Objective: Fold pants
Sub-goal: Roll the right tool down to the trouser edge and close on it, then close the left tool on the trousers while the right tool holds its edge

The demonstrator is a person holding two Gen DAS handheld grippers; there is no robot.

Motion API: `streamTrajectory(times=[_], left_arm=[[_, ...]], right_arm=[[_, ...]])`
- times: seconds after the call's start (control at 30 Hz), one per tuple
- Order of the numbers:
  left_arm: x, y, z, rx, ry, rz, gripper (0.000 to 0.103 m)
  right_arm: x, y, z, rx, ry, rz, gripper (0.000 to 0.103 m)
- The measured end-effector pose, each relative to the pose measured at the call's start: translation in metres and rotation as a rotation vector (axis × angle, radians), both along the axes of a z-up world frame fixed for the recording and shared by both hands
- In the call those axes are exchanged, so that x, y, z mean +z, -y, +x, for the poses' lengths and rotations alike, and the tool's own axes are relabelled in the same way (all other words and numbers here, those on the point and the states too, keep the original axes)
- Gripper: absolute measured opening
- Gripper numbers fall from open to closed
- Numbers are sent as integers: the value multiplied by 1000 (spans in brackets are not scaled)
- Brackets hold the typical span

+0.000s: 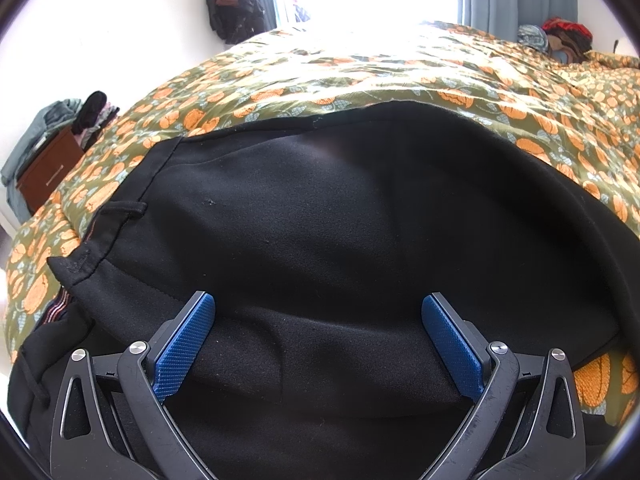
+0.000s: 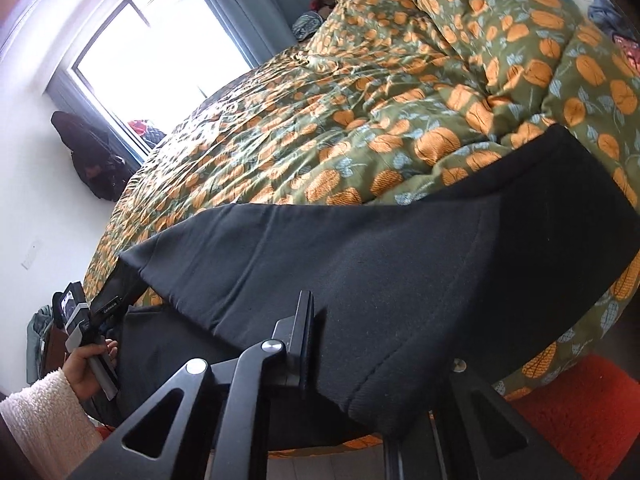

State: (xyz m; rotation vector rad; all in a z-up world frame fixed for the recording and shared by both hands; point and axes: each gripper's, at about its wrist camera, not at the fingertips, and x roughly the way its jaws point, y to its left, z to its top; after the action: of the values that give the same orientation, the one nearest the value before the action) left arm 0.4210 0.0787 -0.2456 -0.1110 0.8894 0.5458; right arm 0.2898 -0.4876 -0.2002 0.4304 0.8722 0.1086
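Observation:
Black pants (image 1: 340, 208) lie spread on the bed, waistband and belt loop at the left. My left gripper (image 1: 318, 344) is open, its blue pads (image 1: 184, 348) wide apart just above the near fold of the fabric, holding nothing. In the right wrist view the pants (image 2: 380, 264) drape over the bed's near edge. My right gripper (image 2: 316, 344) is shut on the cuffed hem of a pant leg (image 2: 368, 396); the cloth hides the right finger. The left gripper (image 2: 80, 320) shows at far left in a hand.
The bed carries a green quilt with orange flowers (image 2: 360, 100), bunched at the far right. A bright window (image 2: 160, 44) and dark hanging bags (image 2: 92, 160) are beyond it. A brown nightstand (image 1: 48, 168) with clothes stands left. An orange rug (image 2: 580, 412) lies below.

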Motion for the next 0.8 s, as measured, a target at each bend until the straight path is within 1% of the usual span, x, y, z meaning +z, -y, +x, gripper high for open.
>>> streamTrajectory(times=[0.07,0.13,0.23,0.3,0.4,0.5,0.57,0.63,0.7,0.8], left_arm=[[0,2,0,1,-3,13,102],[2,-1,2,1,-16,-4,102],[12,-9,5,-12,-68,-82,102],[20,-10,1,-21,-67,-131,102],[42,-4,-14,-100,-13,-248,102],[63,8,-28,-170,13,-317,102],[74,16,-34,-209,23,-342,102],[82,24,-36,-242,20,-364,102],[87,34,-36,-289,1,-413,102],[85,47,-30,-340,-23,-481,102]], right_arm=[[4,0,1,0,11,-1,13],[8,-2,1,1,22,-2,13],[17,-3,1,11,38,11,13],[26,-5,0,22,61,16,13],[41,-13,-4,45,106,2,13],[52,-23,-7,77,143,-25,13],[57,-29,-9,97,158,-35,13],[60,-31,-10,105,166,-27,13],[66,-33,-12,112,180,-16,13],[78,-37,-17,125,214,-8,13]])
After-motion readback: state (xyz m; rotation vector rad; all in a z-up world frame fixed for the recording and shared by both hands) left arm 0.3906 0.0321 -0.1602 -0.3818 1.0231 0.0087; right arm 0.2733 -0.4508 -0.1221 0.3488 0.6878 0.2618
